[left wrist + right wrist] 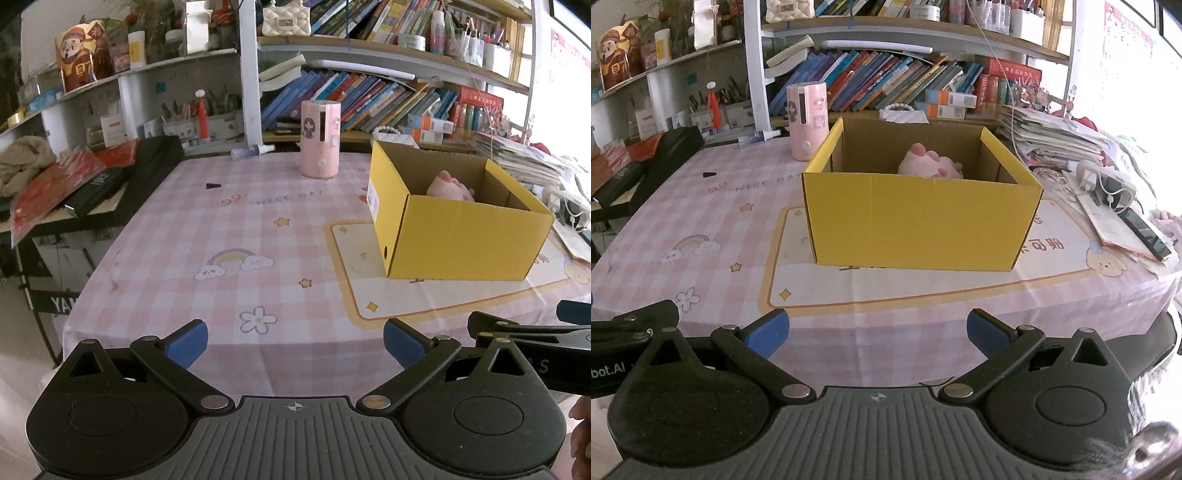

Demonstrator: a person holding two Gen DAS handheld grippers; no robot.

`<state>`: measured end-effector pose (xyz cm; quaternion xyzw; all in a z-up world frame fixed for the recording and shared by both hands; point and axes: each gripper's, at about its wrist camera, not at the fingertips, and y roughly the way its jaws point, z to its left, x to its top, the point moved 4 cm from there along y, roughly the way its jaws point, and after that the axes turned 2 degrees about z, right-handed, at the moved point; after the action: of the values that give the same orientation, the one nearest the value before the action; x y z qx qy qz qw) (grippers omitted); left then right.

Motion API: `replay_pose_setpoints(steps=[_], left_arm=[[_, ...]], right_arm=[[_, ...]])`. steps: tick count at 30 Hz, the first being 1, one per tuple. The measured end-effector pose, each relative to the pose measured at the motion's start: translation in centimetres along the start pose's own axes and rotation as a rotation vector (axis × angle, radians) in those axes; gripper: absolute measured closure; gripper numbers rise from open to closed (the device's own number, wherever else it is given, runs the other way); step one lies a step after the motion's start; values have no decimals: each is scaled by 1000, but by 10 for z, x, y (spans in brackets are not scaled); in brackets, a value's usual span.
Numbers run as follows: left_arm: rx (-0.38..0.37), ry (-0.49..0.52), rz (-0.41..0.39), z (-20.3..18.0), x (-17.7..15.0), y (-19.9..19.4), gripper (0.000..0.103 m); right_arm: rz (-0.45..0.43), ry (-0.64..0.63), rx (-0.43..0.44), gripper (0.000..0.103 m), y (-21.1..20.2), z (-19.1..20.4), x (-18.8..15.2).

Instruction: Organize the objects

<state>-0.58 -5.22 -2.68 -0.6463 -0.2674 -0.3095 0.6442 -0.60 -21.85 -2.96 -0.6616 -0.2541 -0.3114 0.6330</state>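
A yellow cardboard box (919, 221) stands open on the table, on a cream mat; it also shows in the left wrist view (458, 236). A pink plush toy (929, 162) lies inside it, partly hidden by the front wall, and shows in the left wrist view (448, 184) too. My left gripper (295, 345) is open and empty at the table's near edge, left of the box. My right gripper (877, 334) is open and empty at the near edge, facing the box's front wall. The right gripper's arm shows at the left view's right edge (532, 336).
A pink cylindrical device (319, 138) stands at the back of the pink checked tablecloth (221, 240). A small black piece (213, 185) and a spray bottle (253, 150) lie nearby. Papers, a phone (1145, 230) and a power strip crowd the right side. Bookshelves stand behind.
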Motion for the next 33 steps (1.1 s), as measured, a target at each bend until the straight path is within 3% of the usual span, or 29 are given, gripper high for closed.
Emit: replay_pose_setpoints(steps=[33], left_arm=[[-21,-2,8,-1,1,1,1]], right_arm=[[17,-9,-21,0,4,1,-1]])
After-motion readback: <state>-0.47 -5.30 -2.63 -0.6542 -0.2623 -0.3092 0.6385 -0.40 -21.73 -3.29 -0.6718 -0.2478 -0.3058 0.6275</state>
